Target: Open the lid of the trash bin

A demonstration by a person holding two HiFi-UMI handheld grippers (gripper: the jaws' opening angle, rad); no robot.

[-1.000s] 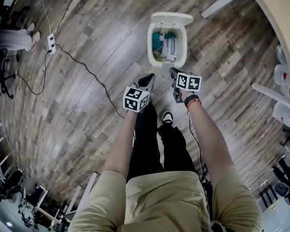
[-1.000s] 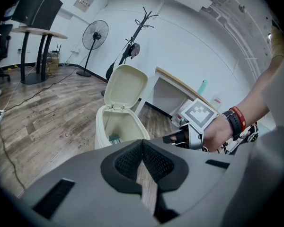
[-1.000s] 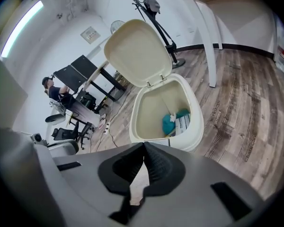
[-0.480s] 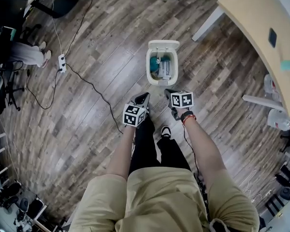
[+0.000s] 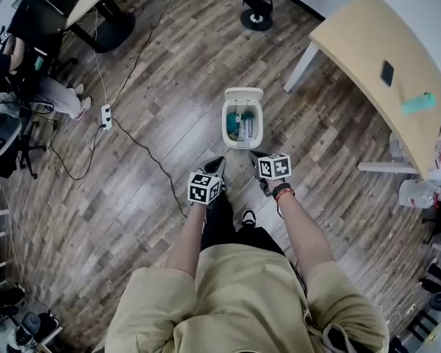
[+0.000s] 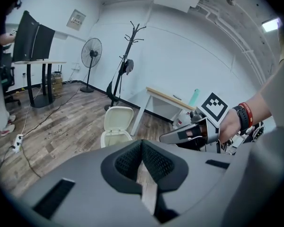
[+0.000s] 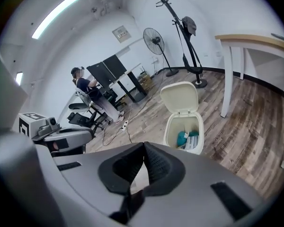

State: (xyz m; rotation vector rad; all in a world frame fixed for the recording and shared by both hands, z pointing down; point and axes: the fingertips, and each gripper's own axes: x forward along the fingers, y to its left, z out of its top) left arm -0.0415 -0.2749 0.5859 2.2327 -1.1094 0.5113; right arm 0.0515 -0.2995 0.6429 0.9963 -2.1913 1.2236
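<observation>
Wood-plank flooring (image 5: 132, 197) fills the head view, with a pale desk (image 5: 375, 57) at the upper right and a white power strip (image 5: 106, 115) on its cable at the left. The trash bin (image 5: 242, 134) stands just above the middle of the frame, its lid (image 5: 243, 94) already tipped back, and teal and white rubbish (image 5: 240, 127) shows inside. Both tools hang below the bin and apart from it: the left gripper (image 5: 217, 162) just left of centre, the right gripper (image 5: 256, 155) just right of it. In the left gripper view the jaws are pressed together at their tips with nothing between them; the bin sits left of centre beyond them, a coat stand (image 6: 127, 63) and a floor fan (image 6: 91, 51) stand against the white wall, and the other tool shows at the right. In the right gripper view the jaws likewise meet, empty; the open bin stands right of centre, near a desk leg (image 7: 226, 79), and the left tool shows at the left edge.
</observation>
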